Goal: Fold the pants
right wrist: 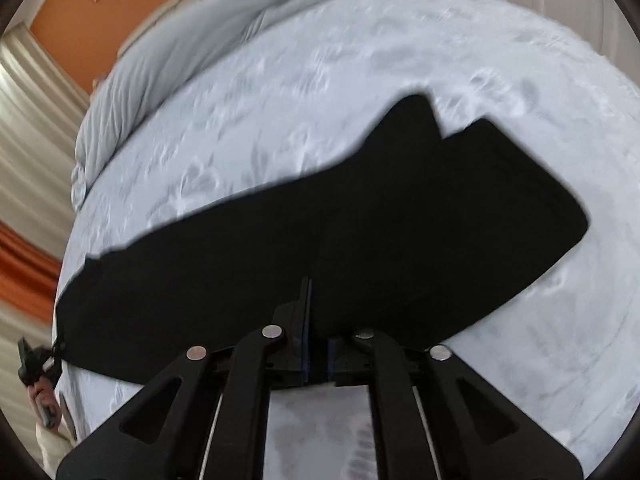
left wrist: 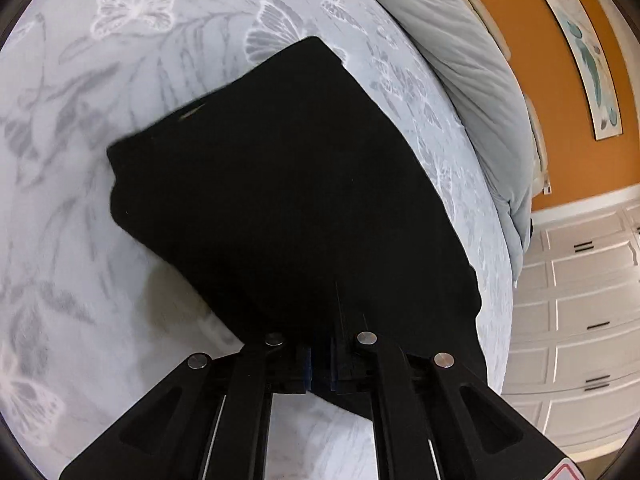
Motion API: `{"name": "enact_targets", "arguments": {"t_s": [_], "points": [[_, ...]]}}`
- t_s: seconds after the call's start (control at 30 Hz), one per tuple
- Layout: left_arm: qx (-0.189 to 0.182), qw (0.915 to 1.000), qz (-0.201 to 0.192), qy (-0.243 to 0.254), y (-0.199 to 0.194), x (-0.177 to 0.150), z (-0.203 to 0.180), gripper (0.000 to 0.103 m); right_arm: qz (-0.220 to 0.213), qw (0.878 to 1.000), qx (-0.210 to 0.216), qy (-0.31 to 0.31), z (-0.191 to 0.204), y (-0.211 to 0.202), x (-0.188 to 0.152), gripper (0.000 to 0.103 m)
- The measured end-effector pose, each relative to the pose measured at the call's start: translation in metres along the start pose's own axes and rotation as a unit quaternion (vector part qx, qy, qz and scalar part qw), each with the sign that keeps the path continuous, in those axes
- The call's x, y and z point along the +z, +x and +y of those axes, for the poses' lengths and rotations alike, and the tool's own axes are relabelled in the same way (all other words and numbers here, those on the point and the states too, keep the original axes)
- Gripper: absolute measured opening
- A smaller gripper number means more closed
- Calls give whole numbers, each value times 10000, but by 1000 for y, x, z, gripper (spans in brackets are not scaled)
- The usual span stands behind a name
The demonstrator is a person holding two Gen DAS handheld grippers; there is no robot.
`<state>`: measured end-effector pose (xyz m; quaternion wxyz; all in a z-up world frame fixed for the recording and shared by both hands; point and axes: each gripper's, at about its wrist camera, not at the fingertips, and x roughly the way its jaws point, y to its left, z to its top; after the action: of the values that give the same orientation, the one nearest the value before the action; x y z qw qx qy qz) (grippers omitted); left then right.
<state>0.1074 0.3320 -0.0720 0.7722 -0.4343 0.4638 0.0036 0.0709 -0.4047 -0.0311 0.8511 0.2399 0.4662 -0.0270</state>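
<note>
Left gripper point(left wrist: 320, 364) fingers clamped on near edge of black fabric pants point(left wrist: 288, 184); right gripper point(right wrist: 316, 356) likewise clamped. Pants lie on pale butterfly-print bed point(left wrist: 120, 60), long axis running lower left to upper right in right view.

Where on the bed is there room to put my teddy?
Bare sheet lies left of the black pants, toward the butterfly print, and beyond them up to the rolled grey duvet. It is crowded at the near edge, where both tools grip the pants.
</note>
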Motion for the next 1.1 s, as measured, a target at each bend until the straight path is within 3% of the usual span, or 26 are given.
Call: {"name": "enact_targets", "arguments": {"t_s": [0.03, 0.07, 0.1, 0.17, 0.23, 0.27, 0.3, 0.33, 0.37, 0.43, 0.5, 0.57, 0.63, 0.7, 0.73, 0.77, 0.83, 0.97, 1.03, 1.07, 1.1], "points": [[1, 10000, -29, 50, -2, 0, -3, 5, 40, 9999, 90, 98, 1, 0, 1, 12], [-4, 10000, -39, 72, -2, 0, -5, 5, 98, 9990, 321, 286, -4, 1, 3, 21], [-14, 10000, -45, 58, -2, 1, -6, 5, 116, 9973, 551, 463, -5, 1, -1, 47], [-41, 10000, -44, -74, 1, 5, -2, 5, 23, 9902, 1033, 934, -10, -2, 2, 89], [-44, 9998, -4, -196, 7, 10, -3, 6, -193, 9854, 1206, 1190, -8, -2, 6, 89], [-56, 9997, 2, -232, 9, 10, -3, 6, -290, 9835, 1287, 1242, -10, 1, 11, 83], [-69, 9997, -9, -237, 6, 2, 0, 6, -422, 9829, 1258, 1275, -12, 5, 15, 60], [-58, 9998, -20, -198, 7, -1, 0, 6, -453, 9833, 1211, 1282, -10, 6, 15, 43], [-38, 9999, -33, -114, 3, -1, 4, 5, -420, 9848, 1103, 1277, -12, 12, 17, 3], [64, 9998, -164, 61, -2, -1, 0, 5, -676, 9851, 987, 1232, -5, 3, 22, 4], [69, 9996, -227, 145, -6, -2, 0, 5, -1596, 9759, 1364, 588, 30, -51, 37, 4], [124, 9994, -219, 244, -7, -1, -1, 5, -2112, 9728, 920, -242, 58, -87, 39, 4], [314, 9992, -71, 254, 2, -1, 5, 6, -1755, 9840, 99, -290, 41, -69, 38, 6], [249, 9996, 32, 152, 6, -1, 11, 10, -844, 9951, -336, 395, -5, -19, 33, 6], [219, 9997, 35, 126, 6, -1, 11, 10, -510, 9947, -654, 604, -22, 1, 27, 6], [229, 9997, 57, 109, 5, -1, 10, 10, -318, 9949, -658, 695, -33, 9, 23, 4], [226, 9997, 28, 82, 4, -2, 10, 9, -399, 9949, -388, 843, -37, 3, 25, 6], [272, 9993, -152, 204, -2, -4, 2, 7, -854, 9934, 148, 749, -20, -25, 34, 10], [392, 9985, -184, 342, -4, -5, -4, 7, -925, 9913, 320, 882, -28, -23, 35, 23], [413, 9986, -150, 296, -2, -4, -2, 7, -824, 9898, 451, 1068, -32, -15, 37, 47], [425, 9988, -112, 223, 1, -4, -1, 7, -695, 9880, 555, 1260, -37, -7, 37, 56]]}}
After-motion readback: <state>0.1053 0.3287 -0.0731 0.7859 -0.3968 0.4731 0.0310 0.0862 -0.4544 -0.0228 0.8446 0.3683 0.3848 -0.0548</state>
